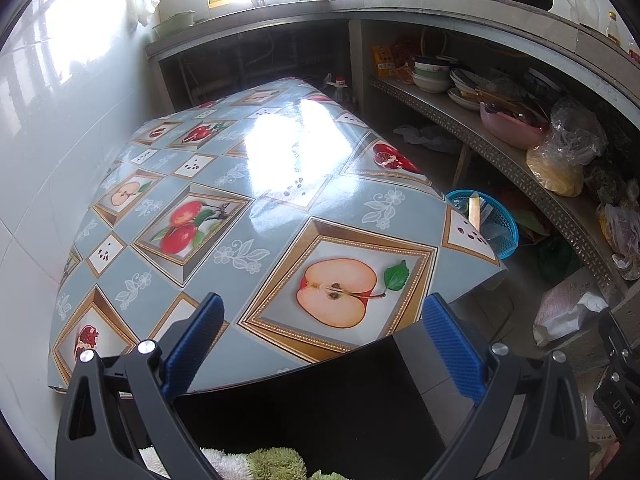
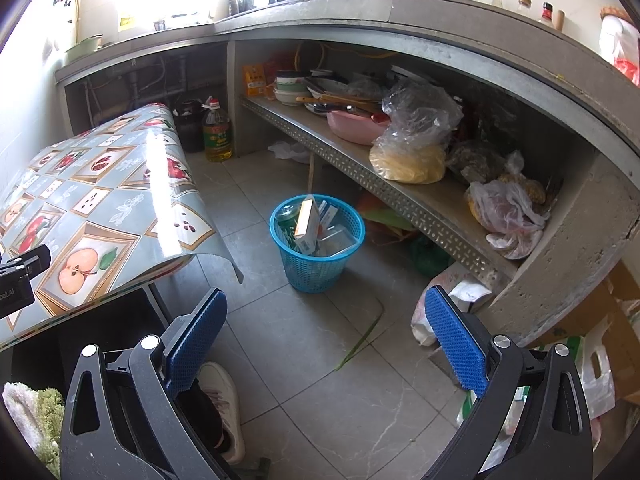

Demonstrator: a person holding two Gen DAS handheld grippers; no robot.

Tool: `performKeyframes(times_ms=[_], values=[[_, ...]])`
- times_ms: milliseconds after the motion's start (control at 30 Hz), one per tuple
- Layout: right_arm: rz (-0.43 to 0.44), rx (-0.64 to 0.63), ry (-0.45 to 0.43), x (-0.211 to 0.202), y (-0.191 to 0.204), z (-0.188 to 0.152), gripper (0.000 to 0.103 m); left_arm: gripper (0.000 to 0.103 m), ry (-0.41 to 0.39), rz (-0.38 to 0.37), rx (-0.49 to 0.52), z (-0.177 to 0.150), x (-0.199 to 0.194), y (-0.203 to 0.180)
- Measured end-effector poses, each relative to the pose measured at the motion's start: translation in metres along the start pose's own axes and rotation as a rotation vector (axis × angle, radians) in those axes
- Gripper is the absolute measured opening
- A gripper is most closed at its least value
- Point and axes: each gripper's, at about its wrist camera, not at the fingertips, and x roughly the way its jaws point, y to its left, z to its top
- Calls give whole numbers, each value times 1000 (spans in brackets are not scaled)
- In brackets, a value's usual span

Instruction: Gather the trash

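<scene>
A blue mesh waste basket (image 2: pixel 318 254) stands on the tiled floor beside the table, holding an orange-and-white carton (image 2: pixel 307 222), a green can and other packaging. Its rim also shows past the table's right corner, as the basket (image 1: pixel 498 220). My left gripper (image 1: pixel 320 336) is open above the near edge of the table (image 1: pixel 256 192), nothing between its blue pads. My right gripper (image 2: pixel 326 332) is open too, held over bare floor in front of the basket, empty.
The table wears a glossy fruit-print cloth. A concrete counter with a low shelf (image 2: pixel 400 188) of bowls and plastic bags curves along the right. An oil bottle (image 2: pixel 217 132) stands by the table's far end. A person's white shoe (image 2: pixel 224 404) and a green strip (image 2: pixel 360 344) are on the floor.
</scene>
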Motion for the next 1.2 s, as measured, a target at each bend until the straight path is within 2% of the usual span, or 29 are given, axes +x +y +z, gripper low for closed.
performKeyframes(times_ms=[1200], values=[[-5,3,0,-2,4,-1,95,97,1,-4,-3,-1,-1,-1]])
